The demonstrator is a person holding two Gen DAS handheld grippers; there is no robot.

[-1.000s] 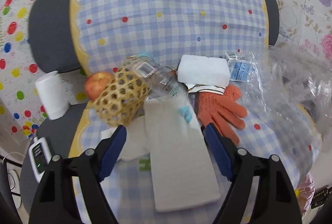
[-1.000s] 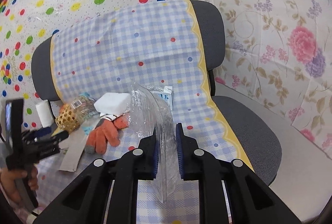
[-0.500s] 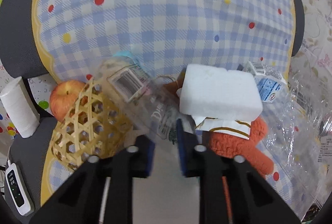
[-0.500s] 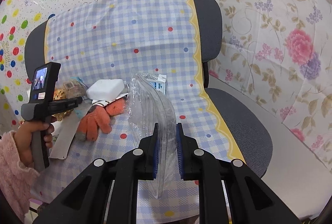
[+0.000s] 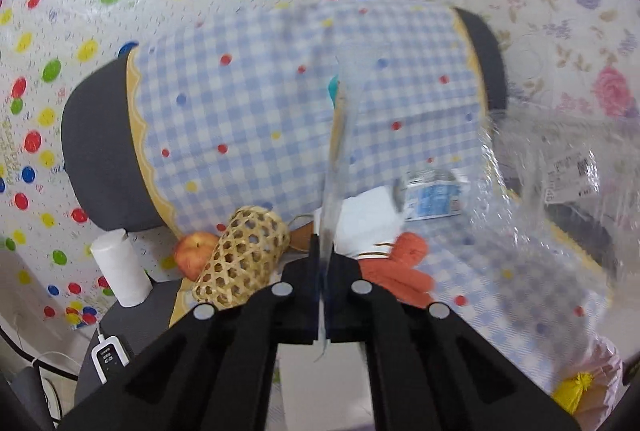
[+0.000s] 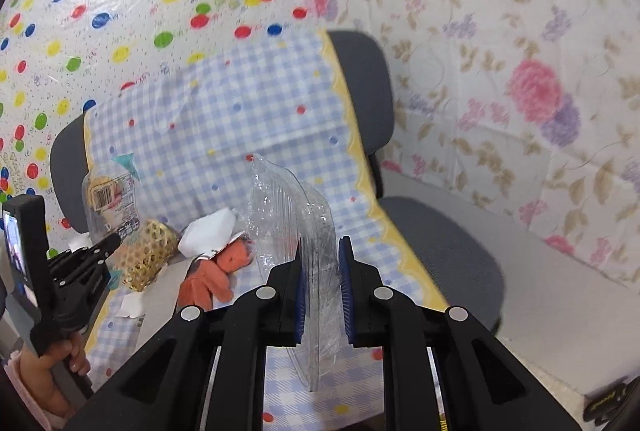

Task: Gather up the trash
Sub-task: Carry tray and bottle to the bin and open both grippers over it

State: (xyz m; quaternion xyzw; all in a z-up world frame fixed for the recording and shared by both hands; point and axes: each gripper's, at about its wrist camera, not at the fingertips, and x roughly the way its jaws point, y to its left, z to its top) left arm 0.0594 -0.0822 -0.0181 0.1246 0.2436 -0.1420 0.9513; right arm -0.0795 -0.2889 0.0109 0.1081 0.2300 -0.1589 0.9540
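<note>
My left gripper [image 5: 323, 263] is shut on a flattened clear plastic bottle [image 5: 338, 151] with a teal cap, lifted off the chair and seen edge-on. The right wrist view shows that bottle's barcode label [image 6: 110, 199] above the left gripper [image 6: 116, 241], which a person's hand [image 6: 68, 355] holds. My right gripper [image 6: 320, 263] is shut on a crumpled clear plastic container [image 6: 296, 215] held upright over the seat. The same container fills the right of the left wrist view [image 5: 540, 199].
On the checked cloth [image 5: 248, 111] over the chair lie a woven basket [image 5: 244, 255], an apple [image 5: 192, 251], a white foam block [image 5: 368, 223], an orange glove [image 5: 404, 267], a small blue-and-white carton [image 5: 432, 195] and a white sheet [image 5: 316, 383]. A white roll [image 5: 120, 271] stands at the left.
My left gripper closed on the plastic bottle beside the basket and lifted it up and back from the pile. My right gripper rose a little, still gripping the clear container.
</note>
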